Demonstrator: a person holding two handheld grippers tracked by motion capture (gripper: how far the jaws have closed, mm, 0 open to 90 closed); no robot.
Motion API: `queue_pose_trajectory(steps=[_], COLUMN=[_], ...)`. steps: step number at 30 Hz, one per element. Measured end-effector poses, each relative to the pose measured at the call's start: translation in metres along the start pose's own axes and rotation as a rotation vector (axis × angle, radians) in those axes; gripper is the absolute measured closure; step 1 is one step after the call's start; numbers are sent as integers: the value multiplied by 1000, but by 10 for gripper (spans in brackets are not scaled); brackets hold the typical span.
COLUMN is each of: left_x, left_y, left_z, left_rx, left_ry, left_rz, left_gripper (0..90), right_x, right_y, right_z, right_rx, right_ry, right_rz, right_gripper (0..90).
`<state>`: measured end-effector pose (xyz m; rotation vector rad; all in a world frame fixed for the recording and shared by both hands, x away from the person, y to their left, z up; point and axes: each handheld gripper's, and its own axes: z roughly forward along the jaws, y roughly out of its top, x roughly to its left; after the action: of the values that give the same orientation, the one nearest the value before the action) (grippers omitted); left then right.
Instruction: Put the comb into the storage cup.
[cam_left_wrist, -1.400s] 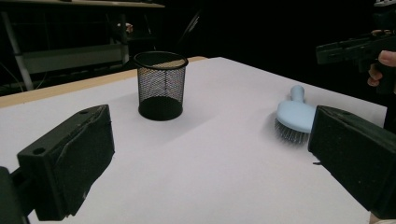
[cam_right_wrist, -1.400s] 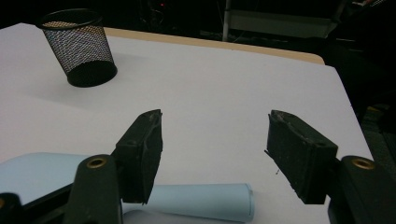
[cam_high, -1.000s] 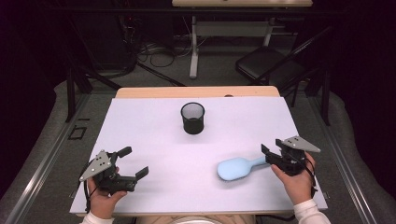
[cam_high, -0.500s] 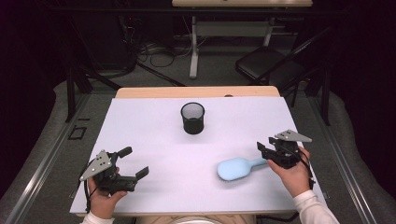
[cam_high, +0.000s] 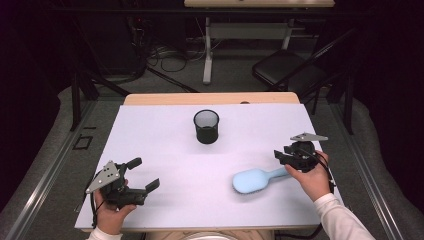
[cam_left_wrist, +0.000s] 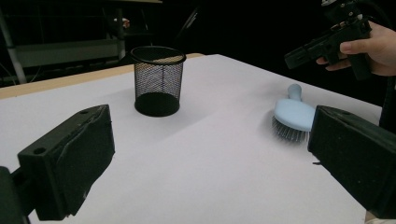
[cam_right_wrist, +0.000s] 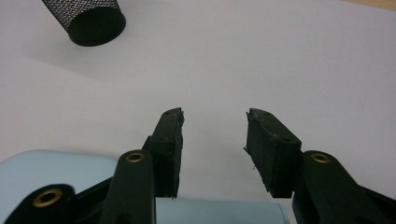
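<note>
Pretty early going here, I'd say. The light blue brush (cam_high: 259, 179) lies flat on the white table (cam_high: 165, 150), lower right of centre in the high view, nothing lifted yet. The right gripper (cam_high: 278, 155) sits over the end of its handle, jaws apart and just been closing in, with no grip on it so far; in the right gripper view the handle lies below the jaws, untouched. The black mesh pen cup (cam_high: 206, 126) stands upright at centre, well apart from the brush, and looks empty. The left gripper (cam_high: 144, 174) waits at lower left, jaws wide apart, holding nothing. Grabbing and moving the brush are both left.
</note>
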<state>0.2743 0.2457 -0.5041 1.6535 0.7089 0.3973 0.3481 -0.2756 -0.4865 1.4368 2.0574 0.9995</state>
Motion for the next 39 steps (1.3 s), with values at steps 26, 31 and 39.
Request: queue_pose_trajectory(steps=[26, 31, 39], left_x=[1, 1, 1], left_y=[-1, -1, -1], left_z=[1, 1, 1], left_rx=[10, 12, 14], left_ry=[-7, -7, -7], left_rz=[-7, -8, -8], left_gripper=[9, 9, 11], right_x=[-13, -15, -16], right_y=[3, 3, 1], right_z=[15, 19, 23], right_rx=[139, 156, 189], right_ry=[-50, -60, -68], right_rz=[58, 60, 57], right_gripper=[769, 827, 877])
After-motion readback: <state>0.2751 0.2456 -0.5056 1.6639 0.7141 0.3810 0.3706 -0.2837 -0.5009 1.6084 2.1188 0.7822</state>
